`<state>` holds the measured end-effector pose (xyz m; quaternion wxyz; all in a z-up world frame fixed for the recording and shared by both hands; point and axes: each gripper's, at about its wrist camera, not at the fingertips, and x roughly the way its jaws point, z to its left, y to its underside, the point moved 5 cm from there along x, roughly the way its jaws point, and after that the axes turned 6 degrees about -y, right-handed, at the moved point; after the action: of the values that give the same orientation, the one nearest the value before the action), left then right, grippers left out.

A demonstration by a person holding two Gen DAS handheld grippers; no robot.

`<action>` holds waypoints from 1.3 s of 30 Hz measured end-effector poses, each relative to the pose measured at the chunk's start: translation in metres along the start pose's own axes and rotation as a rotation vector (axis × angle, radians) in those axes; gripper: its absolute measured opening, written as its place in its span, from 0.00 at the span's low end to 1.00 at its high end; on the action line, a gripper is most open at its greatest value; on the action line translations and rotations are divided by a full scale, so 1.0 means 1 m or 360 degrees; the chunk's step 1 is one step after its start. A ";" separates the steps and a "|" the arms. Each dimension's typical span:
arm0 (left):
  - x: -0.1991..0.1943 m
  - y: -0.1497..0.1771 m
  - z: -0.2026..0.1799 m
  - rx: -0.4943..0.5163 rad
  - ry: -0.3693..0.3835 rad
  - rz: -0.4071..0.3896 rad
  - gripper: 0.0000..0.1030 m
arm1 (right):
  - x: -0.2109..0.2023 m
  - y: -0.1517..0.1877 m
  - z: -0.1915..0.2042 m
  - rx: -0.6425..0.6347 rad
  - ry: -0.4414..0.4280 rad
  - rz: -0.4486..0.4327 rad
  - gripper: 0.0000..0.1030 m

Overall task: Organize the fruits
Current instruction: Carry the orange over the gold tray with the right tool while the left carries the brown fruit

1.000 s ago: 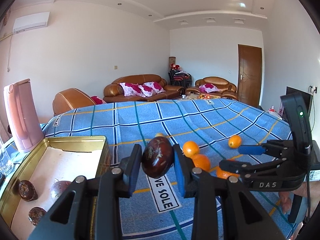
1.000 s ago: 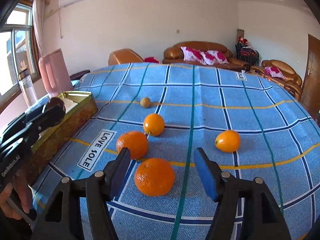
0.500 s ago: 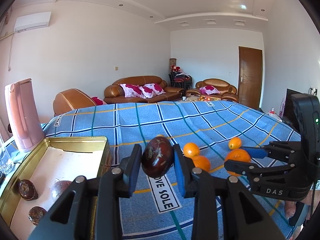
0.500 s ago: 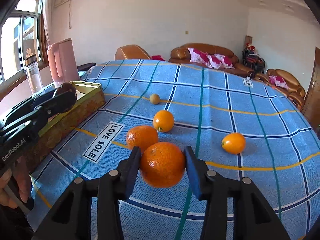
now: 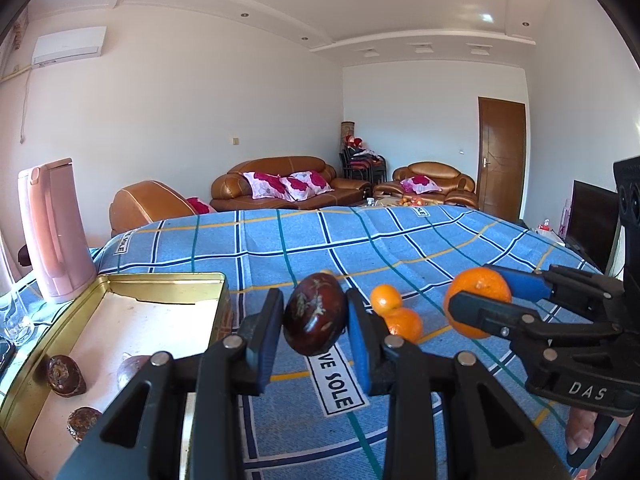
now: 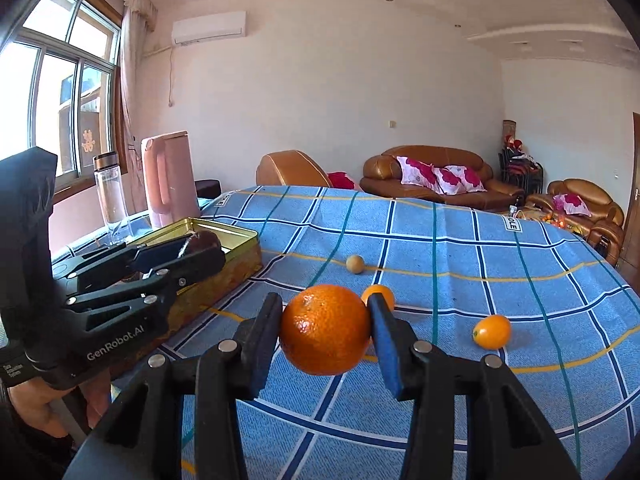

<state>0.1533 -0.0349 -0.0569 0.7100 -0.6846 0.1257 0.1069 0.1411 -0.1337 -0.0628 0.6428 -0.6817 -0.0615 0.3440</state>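
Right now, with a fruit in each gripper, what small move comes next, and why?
Probably swing the left gripper left over the gold tin and release its dark fruit: three similar dark fruits already lie inside, while the right gripper holds an orange.

A dark brown glossy fruit (image 5: pixel 315 314) sits pinched between the left claw (image 5: pixel 314 332) pads, clear of the bench (image 6: pixel 460 240). A large orange (image 6: pixel 325 329), dimpled and bright, is clamped in the right claw (image 6: pixel 326 334), also off the cloth. Two smaller oranges (image 5: pixel 396 314) lie touching on the blue checked cloth; another (image 6: pixel 492 331) lies apart. Three brown fruits (image 5: pixel 66 374) rest in the gold tin (image 5: pixel 160 280).
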 end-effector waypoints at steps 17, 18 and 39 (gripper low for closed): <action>-0.011 0.001 0.023 -0.0050 -0.0042 -0.0007 0.33 | -0.003 -0.021 0.035 -0.0088 -0.0081 -0.0122 0.45; -0.012 0.001 0.026 -0.0054 -0.0047 -0.0008 0.32 | -0.002 -0.023 0.038 -0.0094 -0.0090 -0.0120 0.45; -0.022 0.009 0.097 -0.0191 -0.0212 0.0056 0.32 | 0.027 -0.036 0.099 -0.0195 -0.0287 -0.0106 0.45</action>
<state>0.1323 0.0625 -0.0553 0.6724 -0.7151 0.0835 0.1720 0.1201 -0.0307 -0.0344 0.6027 -0.6838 -0.1625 0.3779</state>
